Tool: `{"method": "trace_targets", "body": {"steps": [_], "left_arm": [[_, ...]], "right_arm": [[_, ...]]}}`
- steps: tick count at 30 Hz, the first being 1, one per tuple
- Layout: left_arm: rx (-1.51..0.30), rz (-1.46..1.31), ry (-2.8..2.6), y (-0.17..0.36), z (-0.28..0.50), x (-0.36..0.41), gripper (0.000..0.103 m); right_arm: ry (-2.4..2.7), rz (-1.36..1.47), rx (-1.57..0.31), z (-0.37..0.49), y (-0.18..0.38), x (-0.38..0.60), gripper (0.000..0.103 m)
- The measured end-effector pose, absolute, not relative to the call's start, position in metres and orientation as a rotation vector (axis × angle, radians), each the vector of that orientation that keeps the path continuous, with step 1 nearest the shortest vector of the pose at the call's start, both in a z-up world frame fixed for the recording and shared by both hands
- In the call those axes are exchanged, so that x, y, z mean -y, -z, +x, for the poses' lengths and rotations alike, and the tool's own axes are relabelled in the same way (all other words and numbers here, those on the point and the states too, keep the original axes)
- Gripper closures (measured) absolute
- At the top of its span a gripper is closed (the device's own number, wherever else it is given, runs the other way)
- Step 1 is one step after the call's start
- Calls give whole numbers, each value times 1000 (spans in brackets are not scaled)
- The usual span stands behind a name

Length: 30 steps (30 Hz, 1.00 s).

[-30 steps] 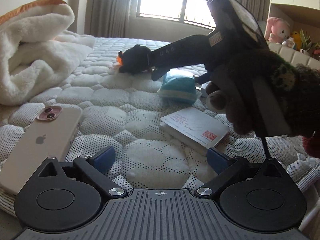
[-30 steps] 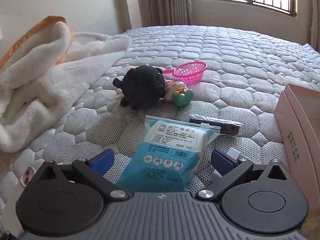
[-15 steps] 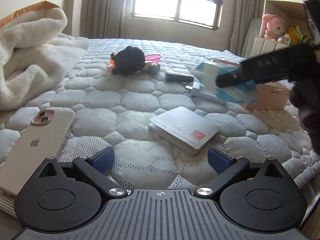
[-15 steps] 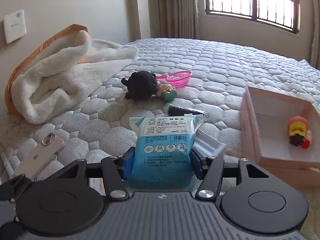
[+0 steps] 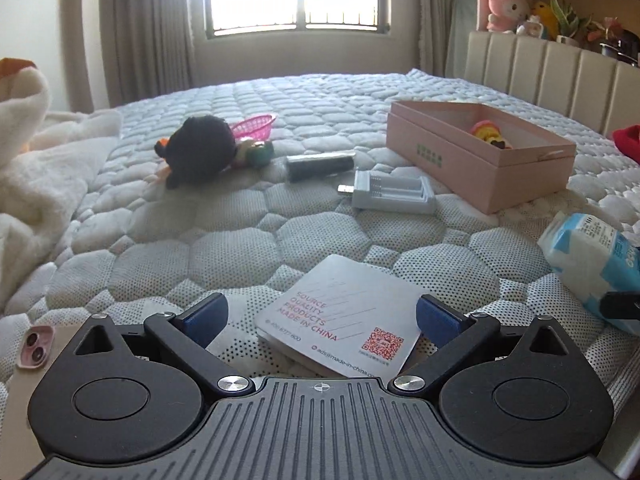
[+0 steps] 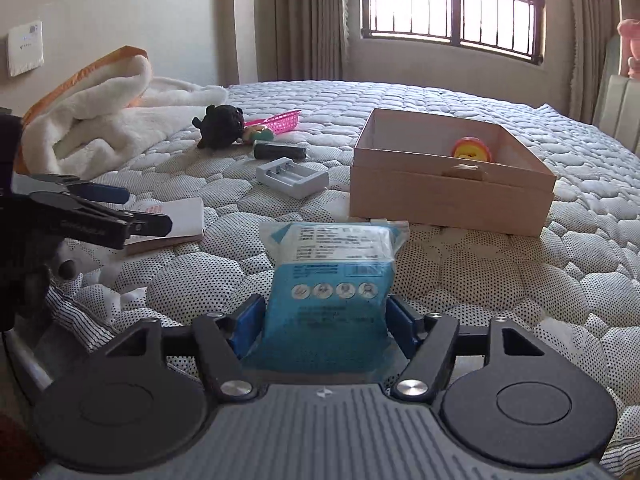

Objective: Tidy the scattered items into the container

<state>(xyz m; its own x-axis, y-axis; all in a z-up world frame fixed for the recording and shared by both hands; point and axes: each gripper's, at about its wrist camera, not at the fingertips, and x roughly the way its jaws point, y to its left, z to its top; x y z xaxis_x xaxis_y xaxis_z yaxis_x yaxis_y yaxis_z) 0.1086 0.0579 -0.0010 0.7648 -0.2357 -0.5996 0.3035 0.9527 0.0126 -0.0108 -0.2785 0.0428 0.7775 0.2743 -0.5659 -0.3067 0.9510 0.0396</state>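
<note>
The blue tissue pack [image 6: 330, 292] is clamped between the fingers [image 6: 249, 322] of the right gripper [image 6: 326, 326] and is held above the bed [image 6: 460, 272], short of the pink box [image 6: 448, 190]. One small yellow-and-red toy [image 6: 472, 151] is already seen inside that box. The left gripper [image 5: 320, 318] is spread wide, nothing between its pads, and is hovered over the white card [image 5: 340, 332], which lies flat on the mattress.

Risk is judged to lie in the carry. The pack is soft and is gripped at its lower end only, so sagging or slipping out could be caused by a quick swing toward the box. The near wall of the box could also be clipped if the pack is brought in too low, and the light box might be shoved across the quilt.

Elsewhere, the black plush [image 5: 200, 150], the pink basket [image 5: 256, 124], the dark tube [image 5: 320, 164], the battery charger [image 5: 392, 192] and the phone [image 5: 28, 372] are left scattered. The thin card may be hard to pinch off the yielding mattress.
</note>
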Motion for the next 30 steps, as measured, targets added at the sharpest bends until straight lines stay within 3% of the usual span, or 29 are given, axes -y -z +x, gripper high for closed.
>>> {"method": "trace_targets", "body": {"steps": [10, 20, 21, 24, 30], "left_arm": [[-712, 74, 506, 1, 68, -24, 0], [-664, 135, 338, -12, 54, -15, 0], [-661, 127, 332, -14, 55, -15, 0], [-646, 113, 318, -20, 61, -9, 0], [-666, 198, 260, -12, 92, 22, 0]], "right_arm": [[-329, -81, -534, -26, -42, 292, 19], [-346, -82, -531, 4, -47, 279, 17], [-338, -85, -535, 7, -45, 277, 19], [-347, -81, -529, 5, -40, 275, 45], [-337, -68, -503, -8, -37, 282, 45]]}}
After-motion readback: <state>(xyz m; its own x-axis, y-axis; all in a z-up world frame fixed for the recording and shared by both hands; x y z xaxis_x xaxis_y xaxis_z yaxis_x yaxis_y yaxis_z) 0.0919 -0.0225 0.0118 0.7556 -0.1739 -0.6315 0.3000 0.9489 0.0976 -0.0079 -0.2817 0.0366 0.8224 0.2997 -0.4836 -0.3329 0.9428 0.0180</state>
